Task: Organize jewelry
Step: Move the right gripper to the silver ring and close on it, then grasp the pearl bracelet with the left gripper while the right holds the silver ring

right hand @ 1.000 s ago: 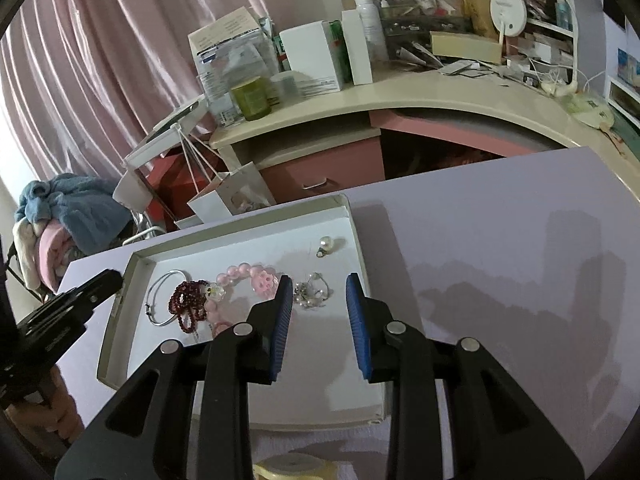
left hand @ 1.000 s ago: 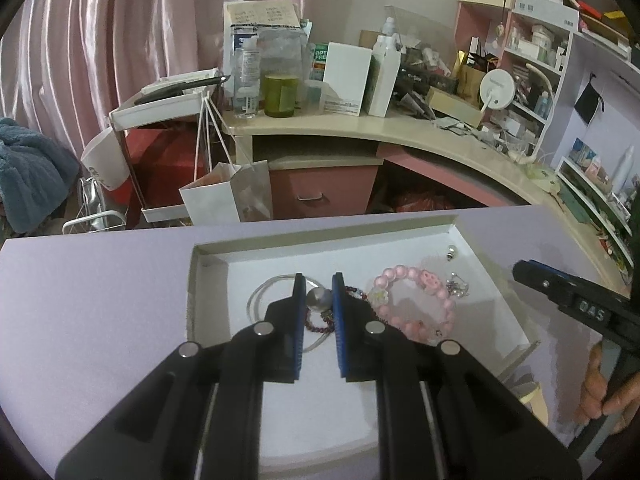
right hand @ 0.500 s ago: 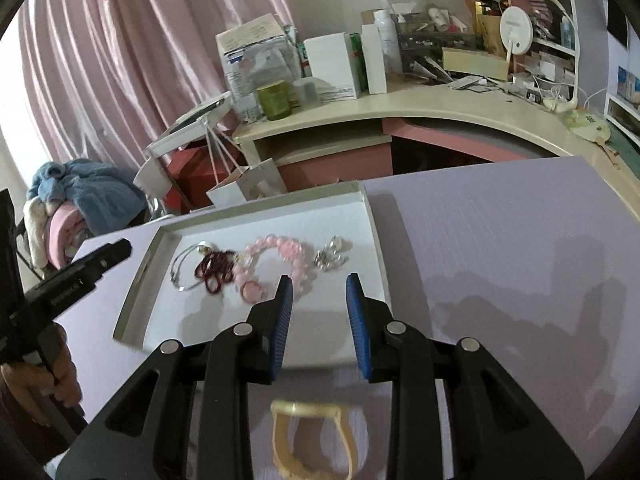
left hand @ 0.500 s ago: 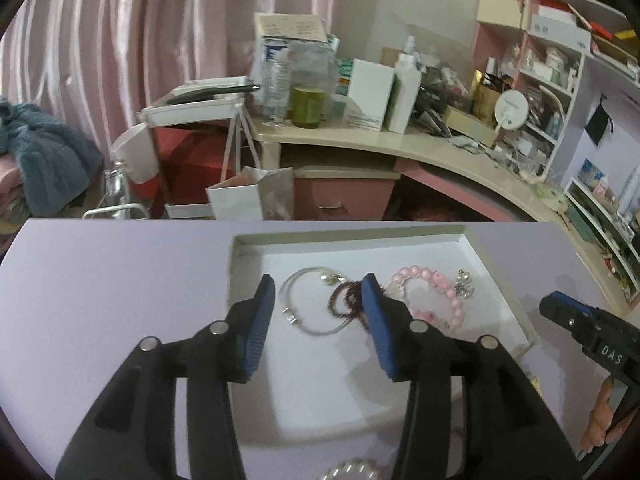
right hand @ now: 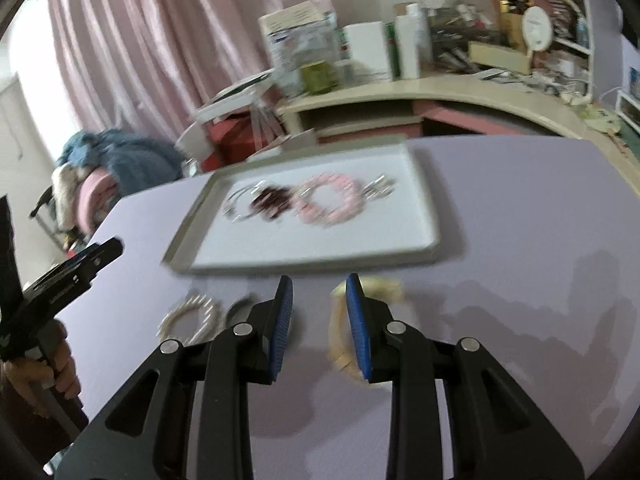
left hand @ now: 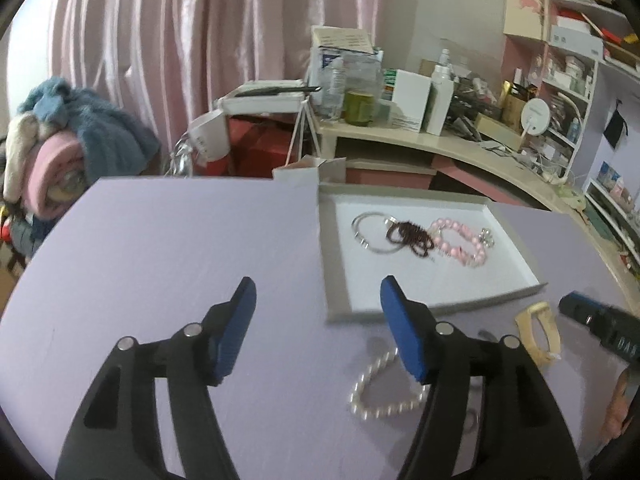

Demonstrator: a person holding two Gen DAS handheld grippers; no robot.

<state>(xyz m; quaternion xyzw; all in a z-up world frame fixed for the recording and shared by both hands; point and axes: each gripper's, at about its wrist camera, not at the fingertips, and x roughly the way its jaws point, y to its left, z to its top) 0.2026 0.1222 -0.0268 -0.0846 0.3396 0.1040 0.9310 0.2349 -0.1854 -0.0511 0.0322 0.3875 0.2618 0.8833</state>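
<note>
Lilac covers the whole worktop (left hand: 160,248), and on it, toward the far edge, sits a shallow white tray (left hand: 332,264) with grey walls. Inside the tray lie a silver bangle (left hand: 370,232), a dark red bead bracelet (left hand: 410,236), a pink bead bracelet (left hand: 460,242) and a small silver piece (left hand: 487,237), strung in a row near the tray's far wall, each touching the next.

The left tool (left hand: 318,322) hangs over the worktop with its blue pads spread wide and nothing between them. A pearl bracelet (left hand: 380,392) lies on the worktop just off the tray's near edge, under and beside the tool's right finger (partly hidden by it).

The right tool (right hand: 319,320) is parted too, more narrowly, gripping nothing. A pale yellow bangle (right hand: 340,332) rests on the worktop near the tray's near edge; the tool's right finger crosses over it, though contact cannot be told through the blur.
</note>
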